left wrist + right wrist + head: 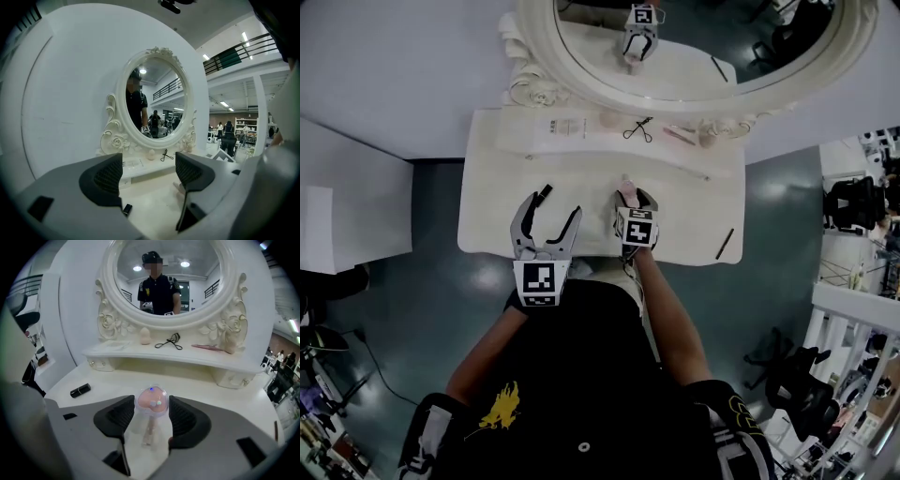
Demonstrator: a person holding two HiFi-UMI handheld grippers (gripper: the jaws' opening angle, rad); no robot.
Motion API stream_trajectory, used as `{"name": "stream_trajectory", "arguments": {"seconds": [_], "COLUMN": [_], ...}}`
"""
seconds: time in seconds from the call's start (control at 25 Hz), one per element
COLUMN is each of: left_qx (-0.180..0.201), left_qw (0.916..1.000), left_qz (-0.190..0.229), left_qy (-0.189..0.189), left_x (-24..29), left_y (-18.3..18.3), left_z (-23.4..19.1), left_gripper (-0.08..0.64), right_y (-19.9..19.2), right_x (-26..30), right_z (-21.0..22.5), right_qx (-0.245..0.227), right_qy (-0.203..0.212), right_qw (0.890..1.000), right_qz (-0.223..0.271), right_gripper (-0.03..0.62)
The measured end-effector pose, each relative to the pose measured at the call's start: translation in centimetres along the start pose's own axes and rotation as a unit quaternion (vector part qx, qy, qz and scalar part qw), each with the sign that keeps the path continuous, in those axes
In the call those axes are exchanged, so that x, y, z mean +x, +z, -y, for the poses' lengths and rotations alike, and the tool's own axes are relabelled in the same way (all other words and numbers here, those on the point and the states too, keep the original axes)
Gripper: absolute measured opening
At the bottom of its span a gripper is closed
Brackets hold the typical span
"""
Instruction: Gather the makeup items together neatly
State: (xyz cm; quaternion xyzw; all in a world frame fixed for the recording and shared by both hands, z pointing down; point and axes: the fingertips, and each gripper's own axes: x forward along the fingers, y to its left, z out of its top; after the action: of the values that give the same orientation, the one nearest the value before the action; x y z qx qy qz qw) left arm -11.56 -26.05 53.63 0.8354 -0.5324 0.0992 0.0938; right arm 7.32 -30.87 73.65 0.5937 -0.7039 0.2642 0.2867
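Below the mirror [187, 282]: one eyelash curler [169, 341], one sponge [145, 336], one lipstick [80, 390]. Left tongs [149, 171] gape wide, empty; right tongs [151, 414] clasp one pink domed puff [151, 401].

A pink-headed clear wand [151, 398] is being held in the right gripper [151, 406], with a black lipstick [80, 390] lying flat on the table [201, 380] to its left.

Left gripper [147, 174] fingers [105, 180] apart, ornate mirror [157, 101] ahead, eyelash curler [165, 155] beneath

Black short-sleeved shirt [581, 375] with yellow emblem [500, 408]; grey left gripper [551, 208] and right gripper [636, 195], each with black-and-white marker cube.
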Motion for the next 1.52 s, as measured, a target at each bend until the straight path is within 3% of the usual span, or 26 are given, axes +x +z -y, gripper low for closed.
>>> {"name": "stream_trajectory", "arguments": {"seconds": [0.16,0.56,1.0,1.24,1.52], "left_qx": [0.008,0.015,0.019,0.04,0.031], "left_qw": [0.9999,0.9998,0.9996,0.998,0.997], "left_qz": [-0.004,-0.008,-0.01,-0.018,-0.025], "left_qy": [-0.015,-0.013,-0.016,-0.047,-0.066], "left_x": [0.4,0.3,0.2,0.1,0.4], "left_y": [-0.1,-0.2,-0.2,-0.4,-0.7], "left_z": [1.1,1.4,1.8,3.5,3.9], "left_gripper": [0.357,0.357,0.357,0.357,0.357], "right_y": [-2.2,-4.3,-4.1,-3.6,-2.8], "right_x": [0.4,1.3,2.0,2.3,0.4], "right_z": [3.2,5.0,5.0,5.3,6.2], "right_qx": [0.039,0.031,0.018,0.0,0.016], "right_qy": [0.017,0.048,0.048,0.047,0.038], "right_qw": [0.999,0.997,0.997,0.998,0.999], "right_qz": [-0.022,-0.048,-0.051,-0.049,-0.026], "right_gripper": [0.249,0.249,0.25,0.25,0.255]}}
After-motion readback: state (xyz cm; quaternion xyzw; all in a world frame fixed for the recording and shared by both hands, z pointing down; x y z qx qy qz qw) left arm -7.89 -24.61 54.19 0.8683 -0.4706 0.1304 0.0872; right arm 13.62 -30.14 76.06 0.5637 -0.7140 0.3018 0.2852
